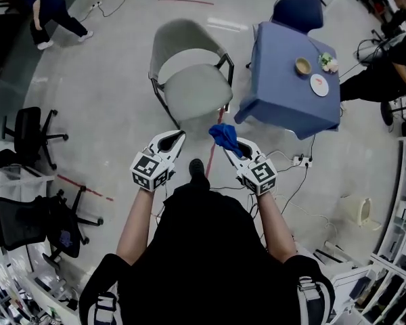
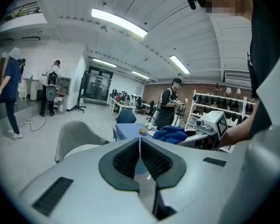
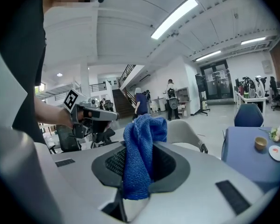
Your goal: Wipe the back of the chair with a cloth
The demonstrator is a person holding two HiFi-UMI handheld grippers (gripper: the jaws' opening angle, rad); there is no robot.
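Note:
A pale grey shell chair (image 1: 189, 73) with black legs stands on the floor ahead of me, its backrest (image 1: 179, 36) on the far side. My right gripper (image 1: 228, 141) is shut on a blue cloth (image 1: 224, 137), which bunches up between its jaws (image 3: 142, 153). It hovers just short of the seat's front right corner. My left gripper (image 1: 178, 139) is shut with nothing in it, its pads (image 2: 151, 158) pressed together, level with the right one near the seat's front edge. From the left gripper view the chair (image 2: 77, 139) shows to the left.
A table with a blue cover (image 1: 294, 80) stands right of the chair, bearing a bowl (image 1: 302, 66) and a plate (image 1: 319, 84); a blue chair (image 1: 298, 9) is behind it. Black office chairs (image 1: 30, 131) stand at left. Cables and a power strip (image 1: 299, 160) lie on the floor. People stand further off.

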